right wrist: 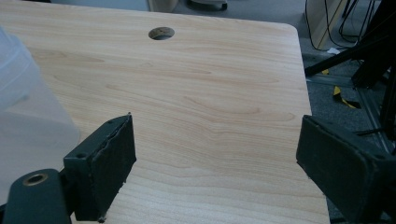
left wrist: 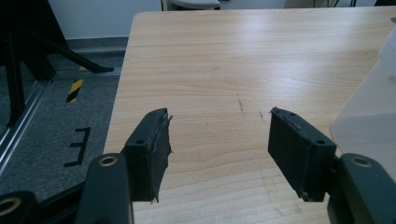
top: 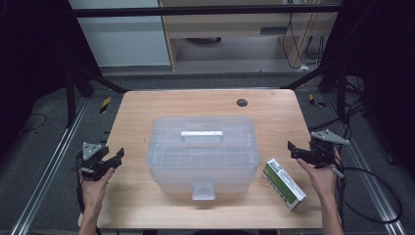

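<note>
A clear plastic storage box (top: 203, 152) with a closed lid, a top handle and a front latch stands in the middle of the wooden table (top: 142, 105). A green and white carton (top: 284, 183) lies flat near the front right. My left gripper (top: 116, 157) hovers open at the table's left edge, apart from the box; its own view has the box's corner (left wrist: 373, 107) at the right. My right gripper (top: 293, 149) is open at the right edge, just behind the carton. In its view the box (right wrist: 28, 116) sits at the left.
A round cable hole (top: 242, 102) sits near the table's far edge, also seen as a hole (right wrist: 161, 33) in the right gripper view. Metal rails and black frame legs flank the table. Cables trail on the floor at the right.
</note>
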Demonstrator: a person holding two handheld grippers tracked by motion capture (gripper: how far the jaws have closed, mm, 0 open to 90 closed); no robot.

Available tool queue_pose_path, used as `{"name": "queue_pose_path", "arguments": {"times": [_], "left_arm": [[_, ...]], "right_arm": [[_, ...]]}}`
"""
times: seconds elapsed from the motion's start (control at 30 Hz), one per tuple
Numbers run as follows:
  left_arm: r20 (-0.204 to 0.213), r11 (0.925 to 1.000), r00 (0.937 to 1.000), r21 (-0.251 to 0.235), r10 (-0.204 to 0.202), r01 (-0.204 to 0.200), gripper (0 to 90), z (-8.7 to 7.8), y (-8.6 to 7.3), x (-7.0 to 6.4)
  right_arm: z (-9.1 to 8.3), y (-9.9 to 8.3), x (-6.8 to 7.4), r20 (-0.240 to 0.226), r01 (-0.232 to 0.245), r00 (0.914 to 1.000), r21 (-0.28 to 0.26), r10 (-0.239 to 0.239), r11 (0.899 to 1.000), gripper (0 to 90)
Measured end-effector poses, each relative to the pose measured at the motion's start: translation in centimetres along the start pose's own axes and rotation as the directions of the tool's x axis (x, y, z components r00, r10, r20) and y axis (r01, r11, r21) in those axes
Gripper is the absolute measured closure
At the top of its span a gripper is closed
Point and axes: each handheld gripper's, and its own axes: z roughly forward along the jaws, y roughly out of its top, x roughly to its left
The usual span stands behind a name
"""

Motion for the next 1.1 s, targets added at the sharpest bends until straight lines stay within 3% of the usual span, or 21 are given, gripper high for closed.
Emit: {"name": "queue_pose_path", "arguments": {"times": [0.13, 0.27, 0.4, 0.5, 0.73, 0.9, 1.1], "left_arm": [[0.030, 0.9999, 0.9995, 0.009, -0.007, 0.007, 35.2, 0.0, 0.0, -0.1], [0.058, 0.9981, 0.9968, 0.032, -0.055, 0.053, 31.3, -0.1, 0.1, 0.0], [0.118, 0.9955, 0.9892, 0.048, -0.086, 0.081, 27.5, -0.4, 0.3, 0.1], [0.131, 0.9948, 0.9868, 0.048, -0.096, 0.090, 26.2, -0.5, 0.5, 0.2], [0.136, 0.9976, 0.9888, 0.038, -0.062, 0.057, 25.4, -1.4, 1.5, -0.1], [0.196, 0.9991, 0.9802, 0.035, -0.032, 0.025, 25.7, -1.6, 2.5, -0.4], [0.225, 0.9987, 0.9742, 0.039, 0.023, -0.033, 25.9, -1.8, 3.7, -1.1]], "right_arm": [[-0.2, 0.2, 0.1, -0.012, 0.007, 0.9999, -0.008, -0.007, 1.000, 12.2], [-0.5, 0.3, 0.4, -0.023, 0.018, 0.9996, -0.016, -0.018, 1.000, 12.8], [-0.5, 0.3, 0.4, -0.022, 0.021, 0.9995, -0.010, -0.022, 1.000, 13.1], [-0.5, 0.3, 0.5, -0.022, 0.024, 0.9995, -0.002, -0.024, 1.000, 13.1], [-0.3, 0.3, 0.5, -0.022, 0.035, 0.9992, 0.010, -0.034, 0.999, 13.4], [-0.5, 0.4, 0.5, -0.035, 0.040, 0.9986, -0.003, -0.040, 0.999, 13.4], [-0.4, 0.3, 0.4, -0.032, 0.049, 0.9983, 0.002, -0.049, 0.999, 13.7]]}}
